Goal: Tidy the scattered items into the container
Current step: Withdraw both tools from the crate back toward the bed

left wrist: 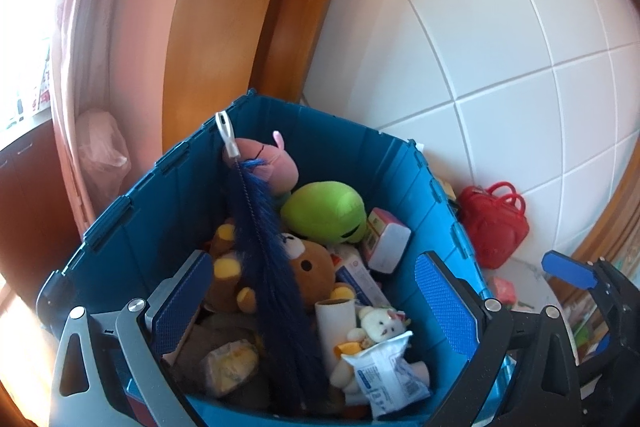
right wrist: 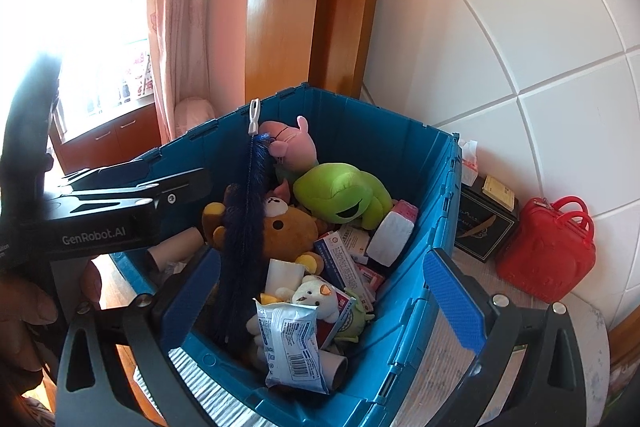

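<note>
While open, tools (left wrist: 316, 303) above crate (left wrist: 192, 183).

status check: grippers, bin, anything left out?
Left gripper and right gripper open, empty, over the blue plastic crate. Crate full of plush toys and packets. Red toy handbag and dark box outside, beside crate.

Pink curtain (right wrist: 176, 27), wooden door frame (right wrist: 288, 7), tiled wall (right wrist: 500, 27).
</note>
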Demonstrator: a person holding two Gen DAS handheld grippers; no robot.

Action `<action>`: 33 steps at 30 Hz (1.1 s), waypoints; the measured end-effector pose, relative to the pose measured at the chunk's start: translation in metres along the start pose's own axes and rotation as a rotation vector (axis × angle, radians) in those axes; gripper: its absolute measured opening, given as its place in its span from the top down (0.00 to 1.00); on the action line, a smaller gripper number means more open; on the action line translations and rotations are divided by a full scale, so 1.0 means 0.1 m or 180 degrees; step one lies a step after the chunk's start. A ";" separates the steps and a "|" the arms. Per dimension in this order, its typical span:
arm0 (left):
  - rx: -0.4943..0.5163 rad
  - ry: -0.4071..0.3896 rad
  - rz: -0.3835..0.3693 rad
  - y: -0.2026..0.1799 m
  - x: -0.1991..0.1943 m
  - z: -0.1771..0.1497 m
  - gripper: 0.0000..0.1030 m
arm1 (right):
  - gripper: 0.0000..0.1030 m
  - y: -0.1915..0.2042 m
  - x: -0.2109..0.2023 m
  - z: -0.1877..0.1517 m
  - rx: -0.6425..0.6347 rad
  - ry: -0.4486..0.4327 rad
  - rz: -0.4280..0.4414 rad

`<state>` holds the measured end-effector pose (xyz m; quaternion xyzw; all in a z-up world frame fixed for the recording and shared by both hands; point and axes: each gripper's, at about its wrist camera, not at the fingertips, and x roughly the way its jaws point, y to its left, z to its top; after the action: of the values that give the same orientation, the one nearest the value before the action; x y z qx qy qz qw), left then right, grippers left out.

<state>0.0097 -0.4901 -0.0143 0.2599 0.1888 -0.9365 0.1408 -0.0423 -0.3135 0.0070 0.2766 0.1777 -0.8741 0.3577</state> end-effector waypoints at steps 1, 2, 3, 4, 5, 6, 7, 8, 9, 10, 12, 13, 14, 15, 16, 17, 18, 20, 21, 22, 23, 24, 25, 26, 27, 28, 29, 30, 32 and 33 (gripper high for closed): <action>0.0017 -0.0002 0.0001 -0.04 -0.01 -0.01 0.01 | 0.00 -0.02 -0.02 -0.02 0.0004 -0.0004 0.0000; 0.0035 -0.0006 0.0002 -0.07 -0.03 -0.03 0.01 | 0.00 -0.03 -0.04 -0.04 0.0014 -0.0008 0.0000; 0.0052 -0.0010 0.0003 -0.11 -0.04 -0.04 0.01 | 0.00 -0.06 -0.07 -0.06 0.0031 -0.0017 0.0000; 0.0071 -0.0013 0.0006 -0.16 -0.06 -0.05 0.01 | 0.00 -0.09 -0.10 -0.09 0.0048 -0.0030 -0.0002; 0.0090 -0.0016 0.0010 -0.21 -0.07 -0.06 0.01 | 0.00 -0.12 -0.13 -0.11 0.0066 -0.0039 -0.0004; 0.0105 -0.0017 0.0015 -0.25 -0.08 -0.08 0.01 | 0.00 -0.16 -0.16 -0.14 0.0086 -0.0049 -0.0008; 0.0120 -0.0018 0.0015 -0.31 -0.10 -0.09 0.01 | 0.00 -0.21 -0.19 -0.17 0.0108 -0.0060 -0.0015; 0.0136 -0.0021 0.0012 -0.37 -0.12 -0.10 0.01 | 0.00 -0.26 -0.23 -0.19 0.0131 -0.0068 -0.0022; 0.0156 -0.0026 0.0009 -0.43 -0.14 -0.12 0.01 | 0.00 -0.31 -0.26 -0.22 0.0152 -0.0073 -0.0031; 0.0177 -0.0031 0.0007 -0.50 -0.15 -0.13 0.01 | 0.00 -0.36 -0.30 -0.24 0.0168 -0.0079 -0.0044; 0.0213 -0.0027 -0.0011 -0.63 -0.17 -0.17 0.01 | 0.00 -0.46 -0.37 -0.30 0.0190 -0.0085 -0.0077; 0.0232 -0.0024 -0.0021 -0.70 -0.18 -0.18 0.01 | 0.00 -0.51 -0.40 -0.34 0.0204 -0.0084 -0.0094; 0.0257 -0.0015 -0.0032 -0.78 -0.19 -0.21 0.01 | 0.00 -0.57 -0.44 -0.37 0.0222 -0.0087 -0.0108; 0.0281 -0.0004 -0.0044 -0.86 -0.19 -0.23 0.01 | 0.00 -0.63 -0.48 -0.41 0.0244 -0.0091 -0.0121; 0.0301 0.0004 -0.0057 -0.94 -0.20 -0.24 0.01 | 0.00 -0.68 -0.51 -0.44 0.0267 -0.0096 -0.0133; 0.0326 0.0011 -0.0068 -1.02 -0.21 -0.26 0.01 | 0.00 -0.73 -0.55 -0.47 0.0288 -0.0105 -0.0146; 0.0354 0.0020 -0.0083 -1.11 -0.22 -0.28 0.01 | 0.00 -0.78 -0.58 -0.51 0.0313 -0.0117 -0.0162; 0.0415 0.0036 -0.0112 -1.27 -0.24 -0.32 0.01 | 0.00 -0.90 -0.66 -0.57 0.0365 -0.0141 -0.0191; 0.0453 0.0043 -0.0127 -1.36 -0.24 -0.33 0.01 | 0.00 -0.95 -0.69 -0.60 0.0390 -0.0152 -0.0207; 0.0482 0.0051 -0.0141 -1.43 -0.25 -0.35 0.01 | 0.00 -1.01 -0.73 -0.63 0.0415 -0.0165 -0.0223; 0.0508 0.0063 -0.0156 -1.51 -0.25 -0.37 0.01 | 0.00 -1.06 -0.77 -0.67 0.0440 -0.0175 -0.0242; 0.0533 0.0077 -0.0172 -1.58 -0.25 -0.39 0.01 | 0.00 -1.12 -0.81 -0.70 0.0465 -0.0185 -0.0262; 0.0559 0.0090 -0.0190 -1.67 -0.25 -0.41 0.01 | 0.00 -1.17 -0.85 -0.74 0.0492 -0.0191 -0.0282; 0.0586 0.0103 -0.0208 -1.75 -0.25 -0.44 0.01 | 0.00 -1.23 -0.89 -0.78 0.0518 -0.0196 -0.0302; 0.0606 0.0112 -0.0225 -1.82 -0.26 -0.46 0.01 | 0.00 -1.28 -0.92 -0.82 0.0545 -0.0199 -0.0325; 0.0626 0.0118 -0.0246 -1.91 -0.26 -0.48 0.01 | 0.00 -1.32 -0.96 -0.85 0.0573 -0.0199 -0.0347; 0.0654 0.0126 -0.0271 -2.00 -0.26 -0.51 0.01 | 0.00 -1.37 -1.00 -0.89 0.0599 -0.0199 -0.0370; 0.0683 0.0135 -0.0294 -2.10 -0.26 -0.54 0.01 | 0.00 -1.42 -1.05 -0.93 0.0622 -0.0197 -0.0394; 0.0738 0.0152 -0.0347 -2.28 -0.24 -0.60 0.01 | 0.00 -1.52 -1.13 -1.00 0.0667 -0.0201 -0.0449; 0.0776 0.0172 -0.0380 -2.39 -0.23 -0.64 0.01 | 0.00 -1.57 -1.17 -1.03 0.0694 -0.0206 -0.0483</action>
<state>-0.0302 -0.2468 0.0145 0.2885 0.0925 -0.9518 0.0471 -0.0500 -0.0920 0.0156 0.2713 0.0905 -0.9212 0.2640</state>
